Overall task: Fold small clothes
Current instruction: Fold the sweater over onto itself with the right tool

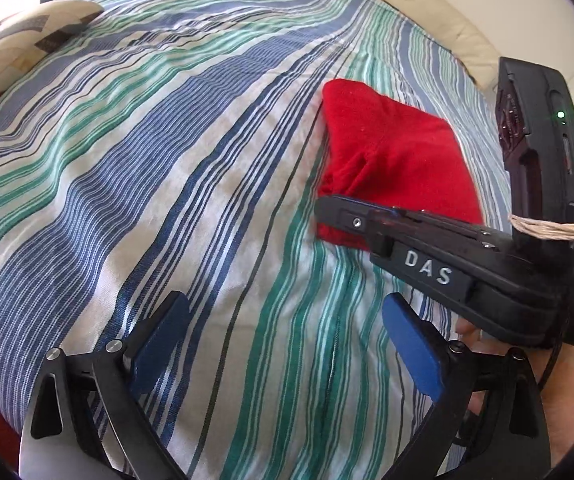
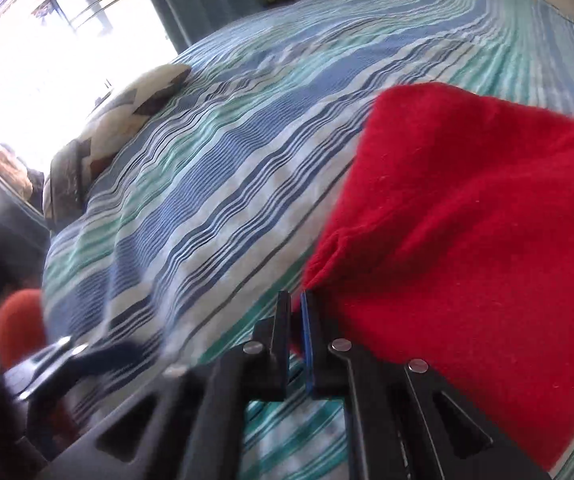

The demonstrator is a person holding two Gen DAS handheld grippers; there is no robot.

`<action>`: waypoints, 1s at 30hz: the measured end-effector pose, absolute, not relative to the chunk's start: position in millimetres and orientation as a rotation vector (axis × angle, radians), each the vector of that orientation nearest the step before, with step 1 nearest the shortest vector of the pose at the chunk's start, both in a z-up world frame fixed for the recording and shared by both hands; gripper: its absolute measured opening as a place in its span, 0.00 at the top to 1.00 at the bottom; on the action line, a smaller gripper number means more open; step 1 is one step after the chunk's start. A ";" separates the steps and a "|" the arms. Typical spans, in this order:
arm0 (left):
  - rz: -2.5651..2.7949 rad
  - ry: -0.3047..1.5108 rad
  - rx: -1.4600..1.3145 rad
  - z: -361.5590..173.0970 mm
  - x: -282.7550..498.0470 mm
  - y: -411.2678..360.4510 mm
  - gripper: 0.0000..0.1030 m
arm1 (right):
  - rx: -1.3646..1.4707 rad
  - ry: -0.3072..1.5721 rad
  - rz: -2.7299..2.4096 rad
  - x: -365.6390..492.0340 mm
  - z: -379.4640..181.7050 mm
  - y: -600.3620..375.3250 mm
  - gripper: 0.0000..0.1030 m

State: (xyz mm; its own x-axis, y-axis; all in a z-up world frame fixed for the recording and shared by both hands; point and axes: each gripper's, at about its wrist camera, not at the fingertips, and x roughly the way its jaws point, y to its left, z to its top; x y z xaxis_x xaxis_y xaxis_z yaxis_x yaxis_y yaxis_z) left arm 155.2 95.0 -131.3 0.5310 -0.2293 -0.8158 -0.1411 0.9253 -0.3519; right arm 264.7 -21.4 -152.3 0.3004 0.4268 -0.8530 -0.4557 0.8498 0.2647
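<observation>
A red garment (image 1: pixel 387 160) is seen lying folded into a compact block on the striped bedsheet (image 1: pixel 167 200), toward the far right side of the bed, with a patterned pillow (image 1: pixel 27 44) well apart from it at the upper left.

The right gripper (image 2: pixel 296 312) is held at the near left edge of the garment. Its fingers (image 2: pixel 283 320) are pressed almost together, and a sliver of red is seen in the narrow slot between them, so the hem appears to be pinched; how much cloth is caught cannot be told, since that view is blurred. The left gripper (image 1: pixel 283 344) is held over bare sheet, just short of the garment, with its blue fingers (image 1: pixel 159 344) spread wide apart and nothing between them.

The fold looks close to finished, and the risk is judged to lie in the thin grip. If only the top layer is pinched, the block could be peeled open when that edge is lifted or dragged, and the fold undone. A slip could also be expected, the cloth being soft and the bite shallow. The sheet beneath might be caught as well and pulled up with the garment. The garment lies near the bed's edge, so a hard pull to that side could carry it off.
</observation>
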 end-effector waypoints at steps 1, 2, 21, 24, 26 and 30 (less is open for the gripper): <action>-0.058 1.015 -0.401 -131.0 155.9 94.5 0.05 | -0.016 1.112 0.601 262.4 -149.2 -22.8 0.92; -0.063 1.014 -0.403 -130.9 156.5 94.0 0.05 | 0.018 1.103 0.602 261.1 -143.9 -28.6 0.92; -0.103 1.020 -0.286 -134.0 155.6 62.3 0.05 | 0.228 1.109 0.375 217.6 -161.2 -157.3 0.91; -0.095 0.956 -0.184 -114.7 153.3 52.7 0.06 | 0.257 1.078 0.386 207.5 -146.8 -162.4 0.91; -0.121 0.887 -0.145 -94.2 156.9 43.3 0.06 | 0.216 1.039 0.385 193.7 -133.2 -164.8 0.91; -0.182 0.843 -0.190 -66.4 197.9 28.0 0.06 | 0.155 0.971 0.328 182.8 -112.4 -179.2 0.91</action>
